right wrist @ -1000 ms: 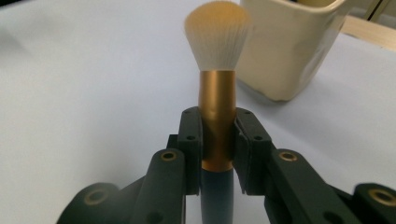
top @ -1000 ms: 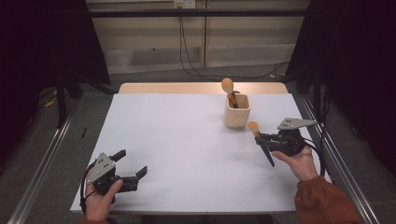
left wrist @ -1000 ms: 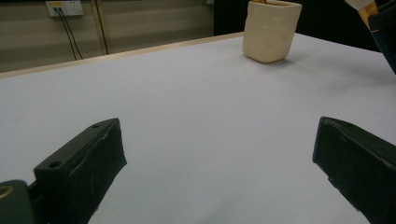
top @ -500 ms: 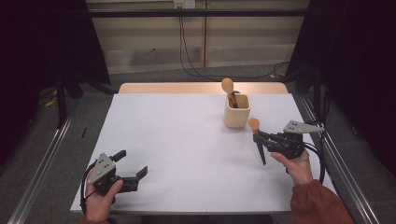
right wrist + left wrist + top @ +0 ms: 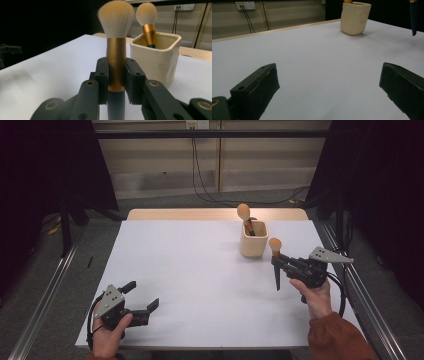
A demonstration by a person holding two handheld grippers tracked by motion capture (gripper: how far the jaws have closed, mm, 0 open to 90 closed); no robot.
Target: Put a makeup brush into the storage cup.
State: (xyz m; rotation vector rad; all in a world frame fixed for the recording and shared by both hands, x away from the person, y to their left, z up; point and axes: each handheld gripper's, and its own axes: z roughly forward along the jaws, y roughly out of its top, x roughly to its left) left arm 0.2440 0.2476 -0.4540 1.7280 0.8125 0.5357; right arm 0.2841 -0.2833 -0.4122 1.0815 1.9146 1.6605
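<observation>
A makeup brush [image 5: 275, 260] is pinched in the right tool [image 5: 278, 264], the jaws pressed on its gold ferrule, as is seen plainly in the right gripper view [image 5: 116, 67]. The brush is held upright, bristle head on top and dark handle pointing down at the counter [image 5: 190, 280]. Its long axis is close to vertical, so it stands roughly parallel to the walls of the cream ceramic holder [image 5: 253, 240].

The relation on which the coming move is judged to turn: the held brush lies just beside the holder, on its right and slightly nearer the person, and apart from it. In the holder a second brush [image 5: 245, 217] is already stood, leaning, with its head above the rim. The right hand is by far the nearer to the holder. The left tool [image 5: 141, 301] is kept well apart from the holder, near the counter's front left corner, its jaws spread with nothing between them.

In the high view the gap between brush and holder can be read. In the right gripper view the grip on the ferrule and the holder's [image 5: 160, 60] open mouth are shown close up. In the left gripper view the holder [image 5: 355, 17] is seen far off, with the tip of the dark handle [image 5: 414, 17] hanging to its right, clear of the counter.
</observation>
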